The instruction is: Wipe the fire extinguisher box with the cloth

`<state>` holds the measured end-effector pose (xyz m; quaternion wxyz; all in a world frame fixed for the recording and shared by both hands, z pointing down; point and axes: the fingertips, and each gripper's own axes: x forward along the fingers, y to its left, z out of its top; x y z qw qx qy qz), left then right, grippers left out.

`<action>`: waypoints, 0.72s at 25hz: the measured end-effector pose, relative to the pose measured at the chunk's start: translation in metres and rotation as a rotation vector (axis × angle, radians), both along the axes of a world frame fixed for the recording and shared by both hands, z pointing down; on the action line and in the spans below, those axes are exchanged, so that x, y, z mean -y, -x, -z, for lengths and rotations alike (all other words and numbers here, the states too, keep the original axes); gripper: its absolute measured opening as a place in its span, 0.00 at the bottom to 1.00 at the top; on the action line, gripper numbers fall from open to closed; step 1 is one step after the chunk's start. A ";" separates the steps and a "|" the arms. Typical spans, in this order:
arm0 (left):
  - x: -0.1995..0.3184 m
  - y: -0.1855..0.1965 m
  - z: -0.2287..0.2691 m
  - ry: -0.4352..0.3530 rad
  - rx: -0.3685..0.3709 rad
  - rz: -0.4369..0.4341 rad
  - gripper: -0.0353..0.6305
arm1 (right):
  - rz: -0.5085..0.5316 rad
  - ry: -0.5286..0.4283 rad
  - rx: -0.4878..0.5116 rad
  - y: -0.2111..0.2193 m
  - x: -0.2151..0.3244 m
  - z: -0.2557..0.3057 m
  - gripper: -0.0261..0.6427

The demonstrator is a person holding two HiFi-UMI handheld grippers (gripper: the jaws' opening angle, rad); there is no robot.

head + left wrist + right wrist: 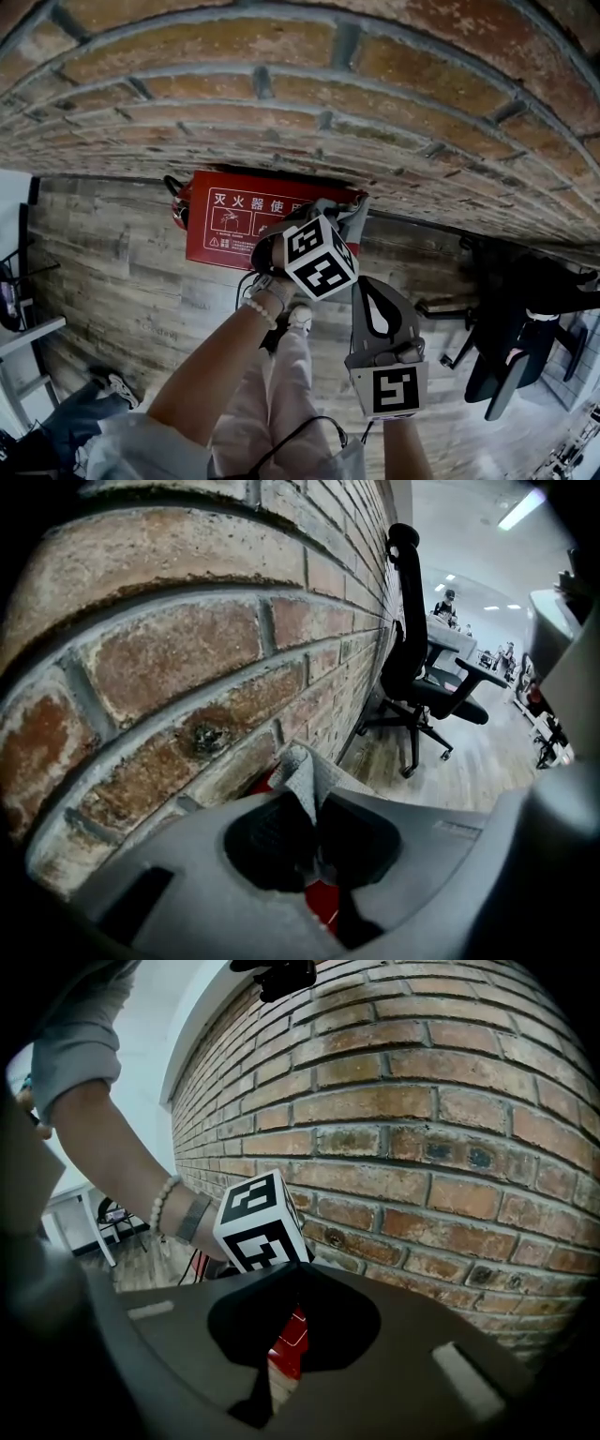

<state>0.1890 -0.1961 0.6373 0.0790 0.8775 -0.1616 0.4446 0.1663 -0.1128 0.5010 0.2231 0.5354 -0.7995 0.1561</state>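
L gripper [314, 806] holds cloth [306, 769] at "灭火器使" box [217, 246].

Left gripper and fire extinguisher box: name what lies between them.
The grey cloth, pinched in the left gripper's jaws, lies between them, above the red fire extinguisher box, as the left gripper view shows.

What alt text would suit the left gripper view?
The left gripper is shut on a grey cloth beside a brick wall, with the red box showing beneath. A black office chair stands farther along the wall.
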 end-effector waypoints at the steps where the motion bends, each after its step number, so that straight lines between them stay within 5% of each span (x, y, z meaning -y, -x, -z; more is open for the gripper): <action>1: 0.001 0.001 -0.001 -0.001 0.003 0.003 0.07 | 0.000 0.000 0.001 0.000 0.000 0.000 0.05; 18: 0.017 0.040 -0.011 -0.003 0.029 0.074 0.07 | 0.006 0.015 -0.004 0.011 0.006 -0.009 0.05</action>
